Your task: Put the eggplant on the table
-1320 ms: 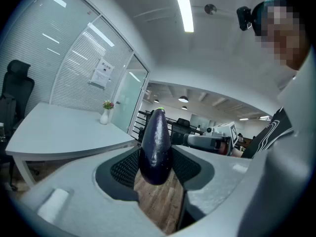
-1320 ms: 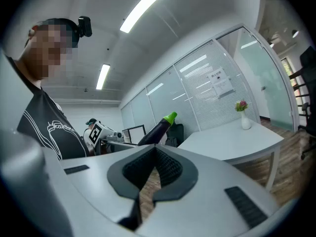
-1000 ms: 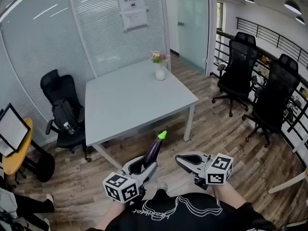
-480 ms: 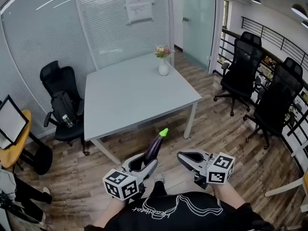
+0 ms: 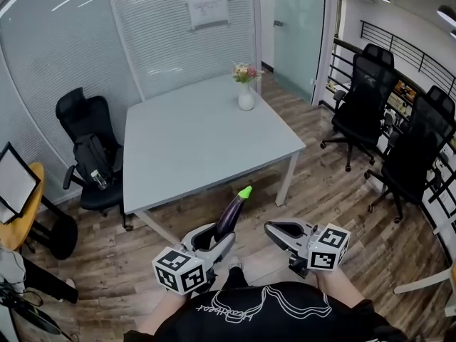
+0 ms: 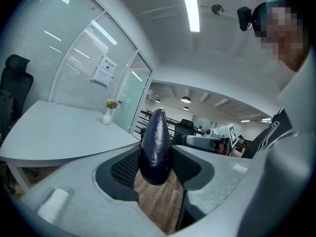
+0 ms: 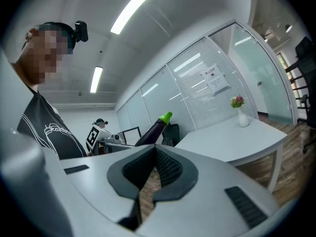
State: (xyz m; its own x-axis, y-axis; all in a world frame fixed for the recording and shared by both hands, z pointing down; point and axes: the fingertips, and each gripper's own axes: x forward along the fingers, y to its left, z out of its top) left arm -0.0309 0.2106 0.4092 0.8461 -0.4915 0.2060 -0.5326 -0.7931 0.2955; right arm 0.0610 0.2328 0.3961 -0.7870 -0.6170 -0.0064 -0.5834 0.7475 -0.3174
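A dark purple eggplant with a green stem points up and forward from my left gripper, which is shut on its lower end. In the left gripper view the eggplant stands between the ribbed pads, gripped on both sides. The grey table lies ahead, its near edge a short way beyond the eggplant's tip. My right gripper hangs to the right at the same height, its jaws meeting at the tips with nothing between them. The right gripper view shows the eggplant off to its left.
A white vase of flowers stands at the table's far right corner. A black chair with a backpack sits left of the table. Two black office chairs stand at the right by a railing. A yellow round table is at far left.
Both grippers have moved forward toward the table, which now looks nearer. The eggplant stays gripped in the left gripper at the same tilt.
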